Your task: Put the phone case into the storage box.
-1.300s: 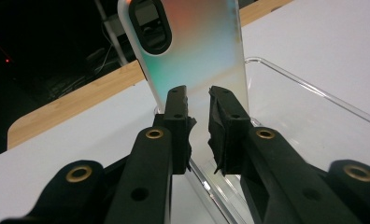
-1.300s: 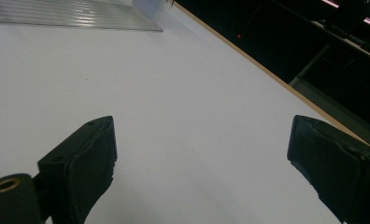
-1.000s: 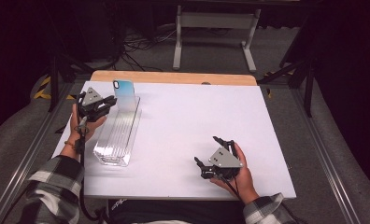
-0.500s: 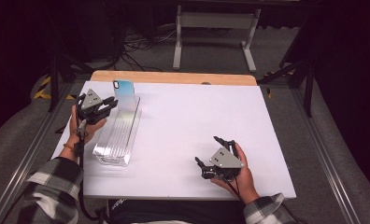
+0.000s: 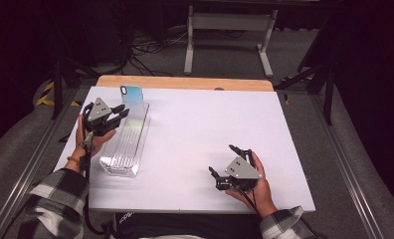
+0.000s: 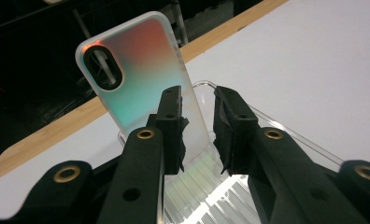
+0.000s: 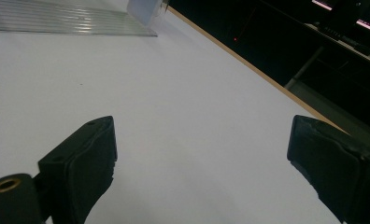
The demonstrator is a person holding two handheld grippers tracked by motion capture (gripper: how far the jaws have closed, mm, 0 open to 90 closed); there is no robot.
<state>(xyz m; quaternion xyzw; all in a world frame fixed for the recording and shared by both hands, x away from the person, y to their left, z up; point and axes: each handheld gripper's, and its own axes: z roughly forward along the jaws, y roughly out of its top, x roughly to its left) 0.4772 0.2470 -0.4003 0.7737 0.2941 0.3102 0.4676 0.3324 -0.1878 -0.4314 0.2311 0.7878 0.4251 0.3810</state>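
left gripper [image 5: 119, 113]: over the far end of the rack [image 5: 125, 144], jaws a narrow gap apart, gripping nothing; in the left gripper view [image 6: 196, 133] they point at the case, short of contact.
case [image 5: 134, 101]: iridescent phone case, standing tilted in the rack's far end near the counter's [image 5: 200, 129] wooden back edge; camera cutout at top [image 6: 141, 79].
rack position: clear ribbed plastic, left part of the counter, running near to far [image 6: 286, 140].
right gripper [image 5: 230, 164]: resting near the front edge, well apart from the rack; jaws wide open, empty [image 7: 202, 154].
change: left gripper shifted slightly, now a bit closer in line with the case; small move, no grab.
meaning: probably lining up to pinch the case's lower edge; grasp not yet made.
vs 1.0 s ago: case and rack unmoved; right hand in the same spot, same open jaws.
risk: the case leans loosely, so a nudge could tip it before the jaws close.
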